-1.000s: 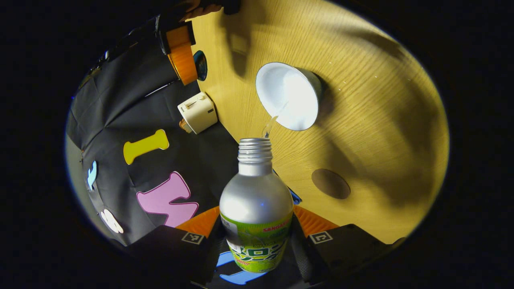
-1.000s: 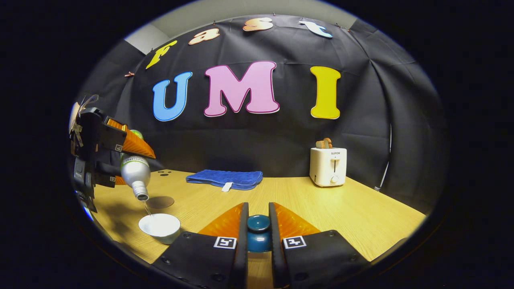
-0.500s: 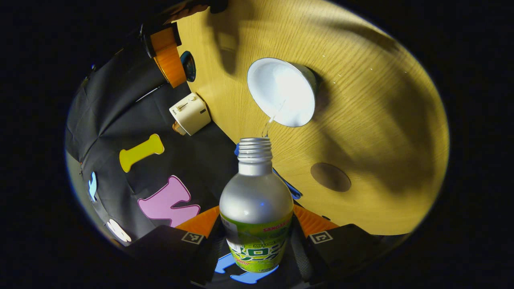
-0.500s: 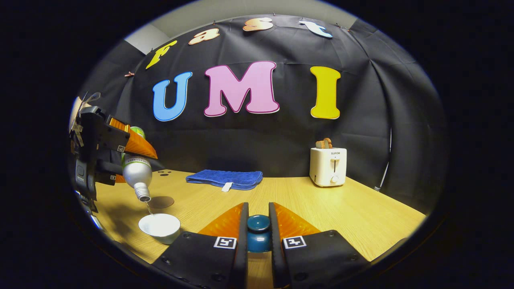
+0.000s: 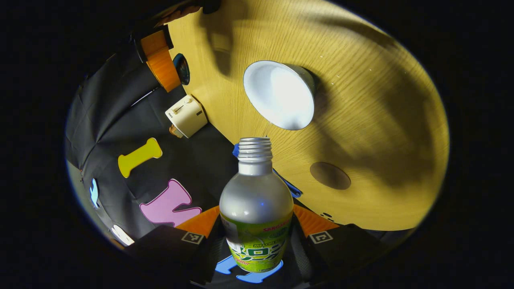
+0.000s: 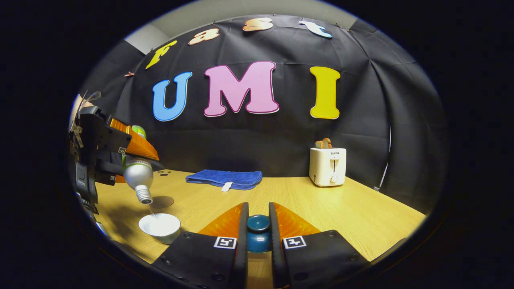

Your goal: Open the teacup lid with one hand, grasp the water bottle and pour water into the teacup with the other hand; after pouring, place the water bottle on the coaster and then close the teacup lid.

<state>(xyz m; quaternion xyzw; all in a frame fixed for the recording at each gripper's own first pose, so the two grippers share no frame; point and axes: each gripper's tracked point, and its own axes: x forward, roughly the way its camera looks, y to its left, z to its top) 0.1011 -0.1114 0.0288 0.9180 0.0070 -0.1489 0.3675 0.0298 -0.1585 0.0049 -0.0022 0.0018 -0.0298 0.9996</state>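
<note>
Water bottle [image 5: 256,208]: silver body, green label, cap off, clamped between both fingers of the left gripper [image 5: 257,241], which press its labelled lower half from either side. The bottle is tipped neck-down; in the right gripper view a thin thread of water runs from its mouth [image 6: 144,199] to the teacup [image 6: 160,226].

Teacup [image 5: 280,94]: white, uncovered, standing on the wooden table [image 5: 381,120] ahead of and just beyond the bottle's mouth, not touching it.

Coaster [image 5: 330,176]: brown disc flat on the table, beside the bottle's neck and nearer the left gripper than the cup, bare.

Teacup lid [image 6: 258,233]: dark teal, its knob pinched between the nearly closed fingers of the right gripper [image 6: 258,235], off to the side of the cup.

Beyond the right gripper: folded blue towel [image 6: 225,178] and white toaster [image 6: 328,166] near the table's far edge.
</note>
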